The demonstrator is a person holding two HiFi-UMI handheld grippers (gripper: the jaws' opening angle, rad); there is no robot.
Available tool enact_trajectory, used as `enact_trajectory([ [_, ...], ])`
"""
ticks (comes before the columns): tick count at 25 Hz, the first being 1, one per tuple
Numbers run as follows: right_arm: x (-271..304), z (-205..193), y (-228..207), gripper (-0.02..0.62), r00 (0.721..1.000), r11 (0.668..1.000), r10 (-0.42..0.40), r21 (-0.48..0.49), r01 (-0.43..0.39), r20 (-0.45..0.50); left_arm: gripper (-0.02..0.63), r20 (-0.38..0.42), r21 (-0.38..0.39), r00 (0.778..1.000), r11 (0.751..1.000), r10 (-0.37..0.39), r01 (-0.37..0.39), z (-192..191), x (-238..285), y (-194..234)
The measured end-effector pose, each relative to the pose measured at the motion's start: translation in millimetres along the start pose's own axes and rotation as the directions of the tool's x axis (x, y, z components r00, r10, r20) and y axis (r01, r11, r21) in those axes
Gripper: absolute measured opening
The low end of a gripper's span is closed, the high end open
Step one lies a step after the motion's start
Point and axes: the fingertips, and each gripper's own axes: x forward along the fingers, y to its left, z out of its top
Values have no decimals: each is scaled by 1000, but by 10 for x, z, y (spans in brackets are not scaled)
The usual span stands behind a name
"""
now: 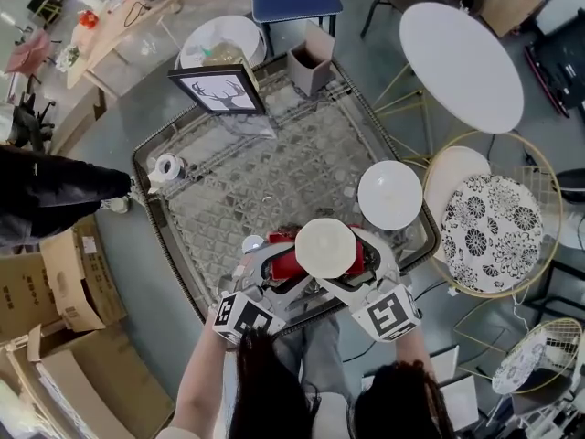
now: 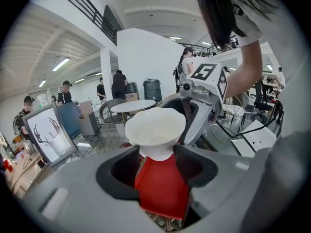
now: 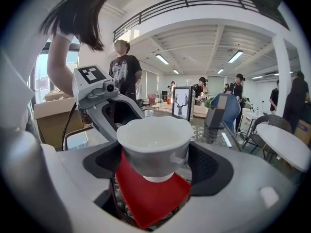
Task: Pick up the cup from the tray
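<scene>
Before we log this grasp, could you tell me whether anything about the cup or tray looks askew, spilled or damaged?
Nothing stands out. The white cup sits upright and empty between the fingers of the right gripper, over the red tray that the left gripper holds; no spill or crack shows.

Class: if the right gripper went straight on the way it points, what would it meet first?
The white cup, already gripped between the jaws of the right gripper, above the red tray. Nothing stands nearer.
</scene>
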Motion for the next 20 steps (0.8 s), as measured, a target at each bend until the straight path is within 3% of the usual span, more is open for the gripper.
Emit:
enact_trajectory([
  [9, 283, 376, -245, 437, 1000, 998, 26, -54, -25, 17, 232, 16, -4, 998, 998, 57, -57, 79, -101, 490],
  [15, 651, 386, -420, 437, 998, 998, 61, -31, -60, 28, 232, 1, -15, 997, 997, 81, -81, -72, -16, 826],
  [20, 871, 333, -540, 437, 997, 998, 66, 4, -66, 27, 230, -53, -6, 997, 999, 52, -52, -370, 97, 976],
])
